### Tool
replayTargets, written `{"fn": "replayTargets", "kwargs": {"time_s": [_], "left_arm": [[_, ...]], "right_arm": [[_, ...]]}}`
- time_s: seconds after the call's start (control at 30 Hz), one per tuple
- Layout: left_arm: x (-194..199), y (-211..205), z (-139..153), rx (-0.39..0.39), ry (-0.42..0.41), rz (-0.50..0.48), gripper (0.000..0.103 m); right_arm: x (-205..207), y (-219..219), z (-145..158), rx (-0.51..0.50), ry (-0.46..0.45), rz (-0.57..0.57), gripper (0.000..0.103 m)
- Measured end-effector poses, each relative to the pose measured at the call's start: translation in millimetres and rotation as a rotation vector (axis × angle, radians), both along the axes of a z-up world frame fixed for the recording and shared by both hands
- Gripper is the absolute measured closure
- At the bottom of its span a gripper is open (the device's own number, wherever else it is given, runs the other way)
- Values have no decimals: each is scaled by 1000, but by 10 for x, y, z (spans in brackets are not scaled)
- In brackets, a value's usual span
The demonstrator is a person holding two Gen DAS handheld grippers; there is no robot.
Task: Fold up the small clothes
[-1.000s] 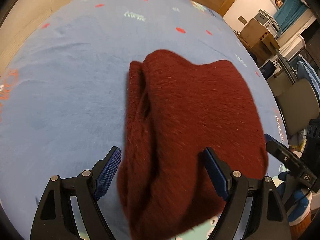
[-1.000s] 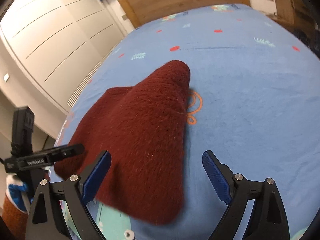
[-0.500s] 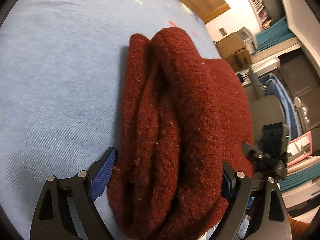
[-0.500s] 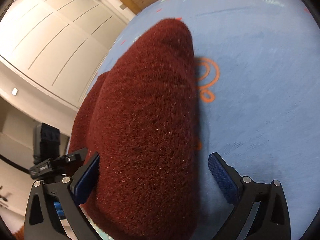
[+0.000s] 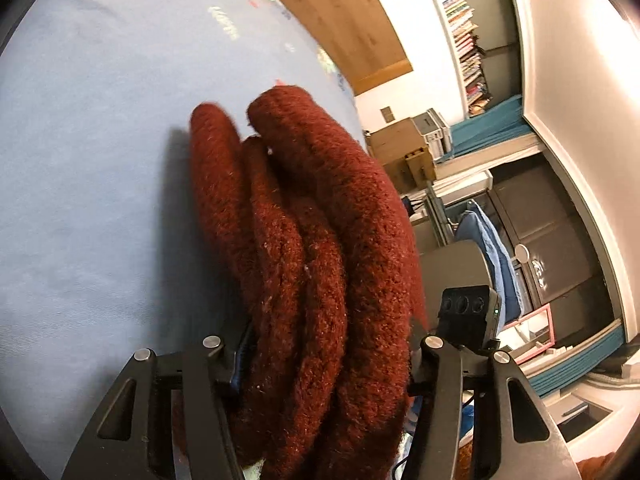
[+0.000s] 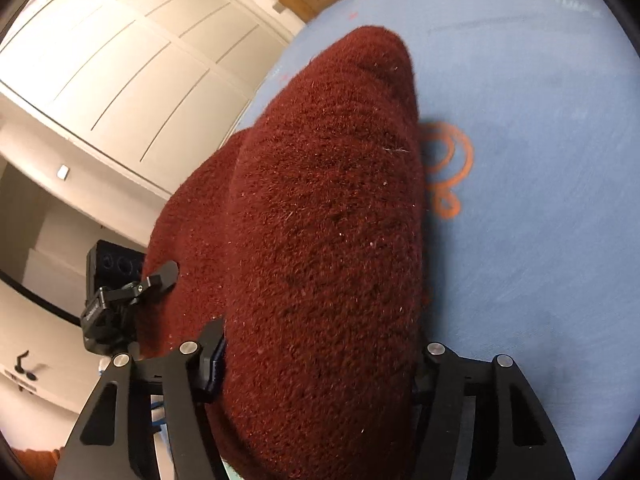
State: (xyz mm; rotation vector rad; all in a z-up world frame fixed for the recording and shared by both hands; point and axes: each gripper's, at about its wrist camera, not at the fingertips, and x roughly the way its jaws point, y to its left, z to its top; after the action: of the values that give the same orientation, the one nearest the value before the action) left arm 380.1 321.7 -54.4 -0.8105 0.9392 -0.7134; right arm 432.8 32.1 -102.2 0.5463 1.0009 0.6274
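Warm indoor light fills both views, brightest at the far right of the left wrist view, where the pale wall (image 5: 592, 60) washes out in glare. The red knit garment (image 5: 320, 240) casts a soft, dark shadow onto the blue bedsheet (image 5: 80, 160) on its left side. In the right wrist view the sheet (image 6: 540, 200) looks smeared, and its orange print (image 6: 448, 168) is soft. Fisheye bending curves the wardrobe doors (image 6: 120, 60), and black vignette rims all 4 corners.
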Motion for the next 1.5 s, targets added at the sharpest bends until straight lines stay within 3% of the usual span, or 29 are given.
{"fn": "replayTargets", "kwargs": {"time_s": [0.27,0.47,0.53,0.6,0.8,0.97,1.07,1.27,1.5], "left_arm": [[227,-626,145,-20,-54,-65,55],[201,-826,-303,120,58,-88,54],[159,-771,-399,126,78,-81,51],[124,-701,-384,123,82,-66,48],[31,-450,-367,146,72,-21,44],[-53,-673,-360,218,78,20,32],[-128,-762,-272,251,81,55,32],[-353,-1028,65,339,49,141,32],[-859,-1074,395,483,22,276,32]], "right_arm": [[-244,-792,379,-23,-77,-89,38],[-423,-1029,25,-97,5,-127,36],[-513,-1077,-132,-117,29,-147,31],[-637,-1119,-153,-90,20,-162,27],[-1065,-1234,-82,-135,-31,-147,25],[-1268,-1434,-230,-170,-17,-168,22],[-1315,-1426,-235,-180,0,-192,21],[-1409,-1318,-17,-312,-13,-218,21],[-1829,-1342,303,-400,-46,-284,21]]}}
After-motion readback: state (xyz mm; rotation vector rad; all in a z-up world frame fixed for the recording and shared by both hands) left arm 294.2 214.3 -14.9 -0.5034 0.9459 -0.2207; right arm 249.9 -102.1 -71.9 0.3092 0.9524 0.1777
